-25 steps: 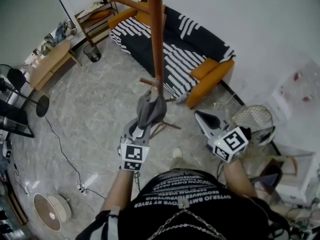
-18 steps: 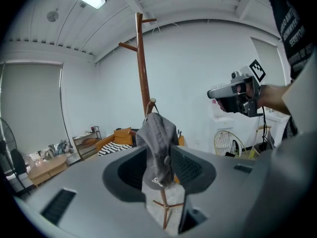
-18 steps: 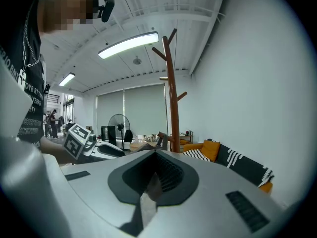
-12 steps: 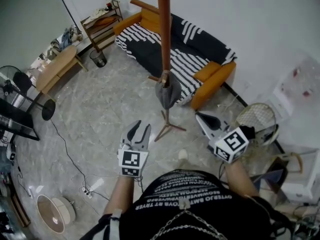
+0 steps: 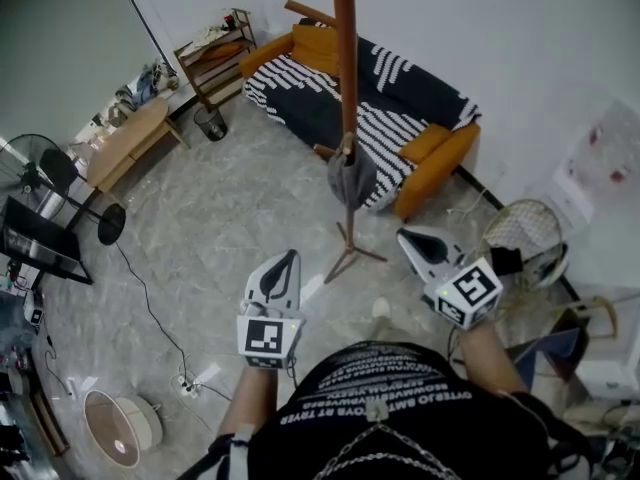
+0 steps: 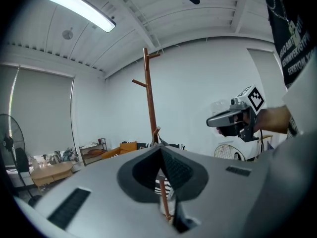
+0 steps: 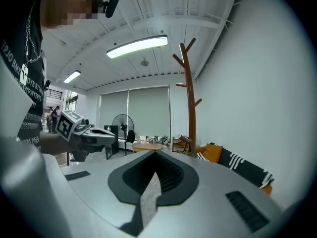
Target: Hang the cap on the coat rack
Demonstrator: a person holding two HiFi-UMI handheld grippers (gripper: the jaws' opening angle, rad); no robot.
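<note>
The grey cap (image 5: 351, 178) hangs on a low peg of the brown wooden coat rack (image 5: 345, 68), free of both grippers. My left gripper (image 5: 288, 260) sits well short of the rack, low and near my body. Its jaws are closing together with nothing between them. In the left gripper view the rack (image 6: 149, 98) stands straight ahead beyond the left gripper (image 6: 160, 151). My right gripper (image 5: 405, 235) is off to the right of the rack's feet, shut and empty. The right gripper view shows the rack (image 7: 190, 98) beside the wall.
A striped black-and-white sofa with orange cushions (image 5: 380, 88) stands behind the rack. A wooden table (image 5: 128, 140) and a shelf (image 5: 215, 53) are at the left, with a standing fan (image 5: 45, 168) and a floor cable (image 5: 150, 313). A round wire basket (image 5: 520, 233) sits right.
The left gripper let go of the cap, which now hangs on the rack. It drew back toward my body, stood open half a second ago, and has now shut.
</note>
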